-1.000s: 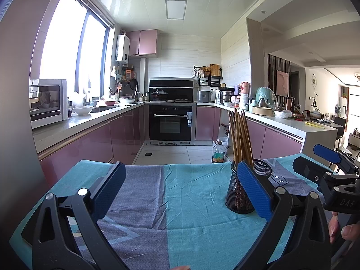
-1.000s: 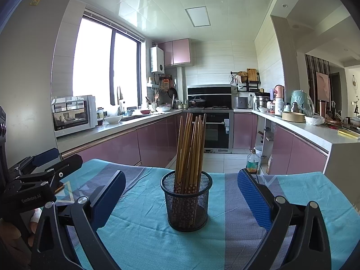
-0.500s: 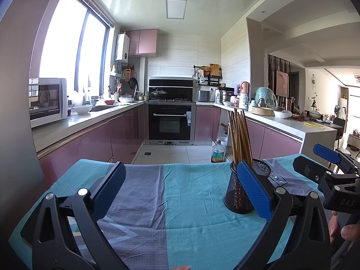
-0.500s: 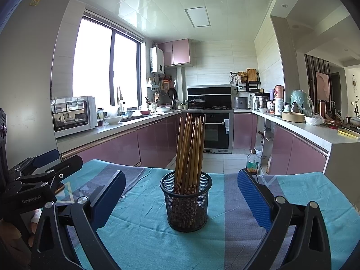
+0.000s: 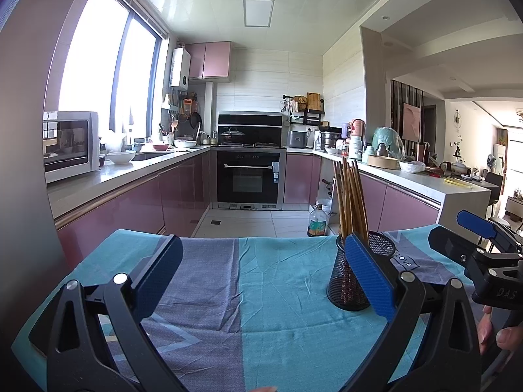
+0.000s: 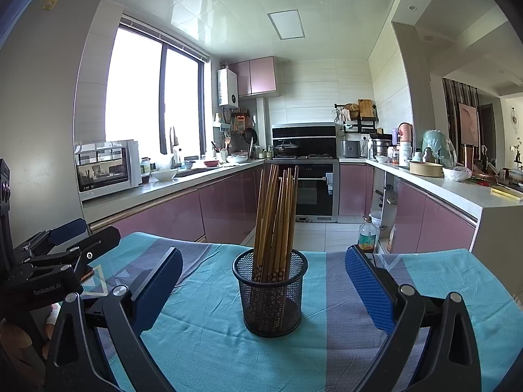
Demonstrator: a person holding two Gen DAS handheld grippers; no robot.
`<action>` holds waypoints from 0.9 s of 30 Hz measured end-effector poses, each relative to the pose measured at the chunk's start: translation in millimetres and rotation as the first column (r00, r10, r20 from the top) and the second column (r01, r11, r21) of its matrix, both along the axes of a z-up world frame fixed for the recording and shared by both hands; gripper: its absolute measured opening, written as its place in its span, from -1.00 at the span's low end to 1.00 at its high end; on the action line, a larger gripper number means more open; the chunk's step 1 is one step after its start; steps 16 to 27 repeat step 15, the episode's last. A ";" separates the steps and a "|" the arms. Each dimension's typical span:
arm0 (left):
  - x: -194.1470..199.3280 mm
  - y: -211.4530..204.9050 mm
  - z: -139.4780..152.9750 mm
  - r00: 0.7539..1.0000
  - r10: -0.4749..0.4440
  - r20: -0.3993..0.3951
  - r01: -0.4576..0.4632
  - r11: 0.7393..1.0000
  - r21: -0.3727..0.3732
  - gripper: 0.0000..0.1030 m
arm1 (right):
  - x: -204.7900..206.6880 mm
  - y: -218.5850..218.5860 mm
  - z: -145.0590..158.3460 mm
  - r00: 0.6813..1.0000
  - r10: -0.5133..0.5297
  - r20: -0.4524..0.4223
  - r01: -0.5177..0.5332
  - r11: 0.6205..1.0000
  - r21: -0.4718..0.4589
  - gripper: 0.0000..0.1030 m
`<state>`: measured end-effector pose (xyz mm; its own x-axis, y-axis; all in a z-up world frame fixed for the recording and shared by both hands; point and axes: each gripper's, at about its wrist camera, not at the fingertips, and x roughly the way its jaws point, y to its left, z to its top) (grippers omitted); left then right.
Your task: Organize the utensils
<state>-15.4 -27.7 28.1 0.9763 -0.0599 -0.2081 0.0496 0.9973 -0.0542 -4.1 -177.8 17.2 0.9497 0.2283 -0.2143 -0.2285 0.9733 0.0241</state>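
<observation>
A black mesh cup [image 6: 271, 297] stands on the teal and purple cloth [image 6: 209, 336], holding several wooden chopsticks [image 6: 276, 222] upright. My right gripper [image 6: 263, 284] is open and empty, its blue pads [image 6: 369, 287] wide on either side of the cup, just short of it. My left gripper [image 5: 261, 277] is open and empty over bare cloth [image 5: 278, 294]; the cup [image 5: 356, 281] stands behind its right pad [image 5: 367, 274]. The right gripper also shows at the right edge of the left wrist view [image 5: 474, 238], and the left gripper at the left edge of the right wrist view [image 6: 65, 241].
The clothed table ends ahead at the kitchen floor [image 5: 255, 222]. Pink cabinets and counters run along both sides, with a microwave [image 6: 108, 166] on the left counter. An oven [image 5: 250, 176] stands at the far wall. A bottle [image 6: 366, 233] sits on the floor by the right cabinets.
The left wrist view has shifted very slightly; the cup and chopsticks have not moved. Both grippers stay open and almost still.
</observation>
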 end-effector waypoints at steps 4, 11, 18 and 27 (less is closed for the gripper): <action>-0.3 0.1 -0.7 1.000 0.015 0.004 -0.015 1.000 -0.001 0.89 | 0.3 0.1 -0.3 1.000 0.000 -0.002 0.000 1.000 0.001 0.87; 7.1 -1.6 -6.3 0.999 0.002 -0.043 -0.002 1.000 0.007 0.89 | 5.6 -4.6 -3.4 1.000 -0.009 -0.028 0.009 1.000 -0.016 0.87; 19.3 1.3 -14.0 0.994 -0.012 -0.109 0.012 1.000 0.007 0.89 | 29.3 -29.3 -16.7 0.986 -0.082 -0.148 0.075 0.996 -0.055 0.87; 19.3 1.3 -14.0 0.994 -0.012 -0.109 0.012 1.000 0.007 0.89 | 29.3 -29.3 -16.7 0.986 -0.082 -0.148 0.075 0.996 -0.055 0.87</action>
